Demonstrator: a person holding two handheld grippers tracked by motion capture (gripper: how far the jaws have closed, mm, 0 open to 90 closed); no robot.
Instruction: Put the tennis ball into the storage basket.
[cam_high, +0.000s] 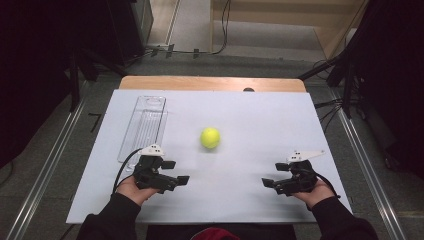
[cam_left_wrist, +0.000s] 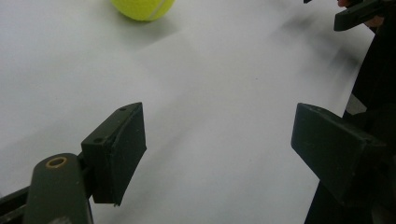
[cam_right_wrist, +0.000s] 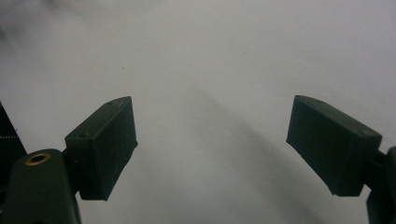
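Observation:
A yellow-green tennis ball (cam_high: 210, 137) lies on the white table sheet (cam_high: 260, 120), near its middle. My left gripper (cam_high: 176, 172) hovers at the front left, short of the ball and apart from it, jaws open with nothing between them. In the left gripper view the ball (cam_left_wrist: 142, 8) sits at the top edge, well beyond the open left gripper (cam_left_wrist: 219, 135). My right gripper (cam_high: 274, 175) is at the front right, pointing inward. Its jaws stand open over bare sheet in the right gripper view, where the right gripper (cam_right_wrist: 212, 130) holds nothing.
A clear plastic tray (cam_high: 145, 125) lies lengthwise at the back left of the sheet. A strip of wooden tabletop (cam_high: 210, 83) shows beyond the sheet's far edge. Part of the other gripper (cam_left_wrist: 357, 14) shows at the top right of the left gripper view.

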